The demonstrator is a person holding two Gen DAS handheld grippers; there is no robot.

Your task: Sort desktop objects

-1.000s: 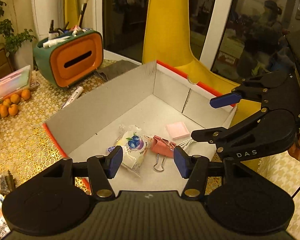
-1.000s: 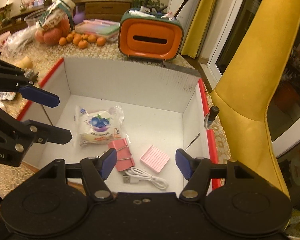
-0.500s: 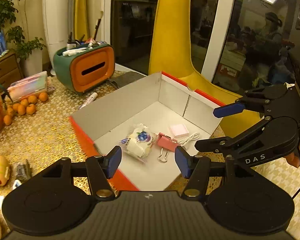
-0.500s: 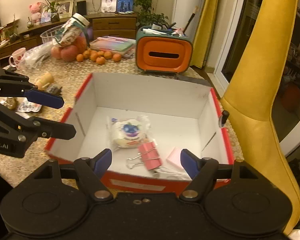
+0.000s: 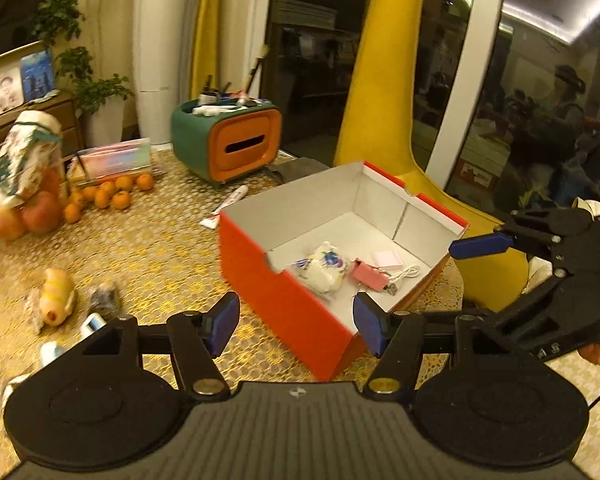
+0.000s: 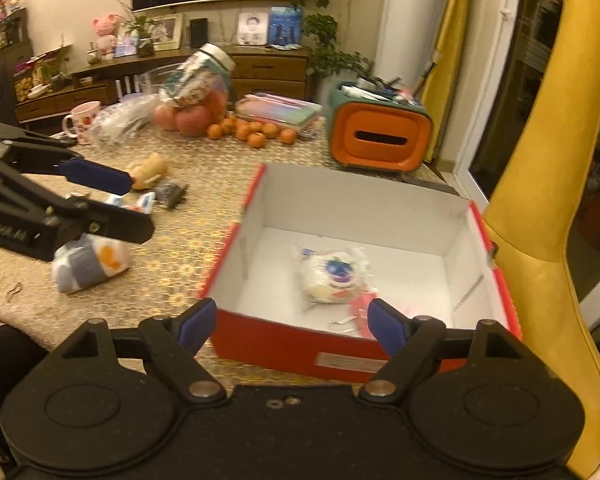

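A red box (image 5: 288,312) (image 6: 496,276) with a white inside stands on the gold table. In it lie a snack packet (image 5: 324,268) (image 6: 332,276), a pink binder clip (image 5: 370,280), a pink note pad (image 5: 387,258) and a white cable (image 5: 404,274). My left gripper (image 5: 296,326) hangs above the box's near corner, its jaws opening with nothing between them. My right gripper (image 6: 292,326) hovers over the box's front wall, its jaws also opening and holding nothing. Each gripper shows in the other's view, the right gripper (image 5: 500,276) at the right and the left gripper (image 6: 96,204) at the left.
Loose items lie left of the box: a yellow toy (image 5: 58,296) (image 6: 150,168), small packets (image 6: 140,202) and a wrapped bundle (image 6: 90,264). An orange-and-green organizer (image 5: 228,144) (image 6: 376,136), oranges (image 5: 108,196), a marker (image 5: 226,210) and a yellow chair (image 6: 540,220) surround it.
Both grippers have drawn back and up from inside the box, so the whole box and more table now show. Both pairs of jaws stand wider, the right most clearly.
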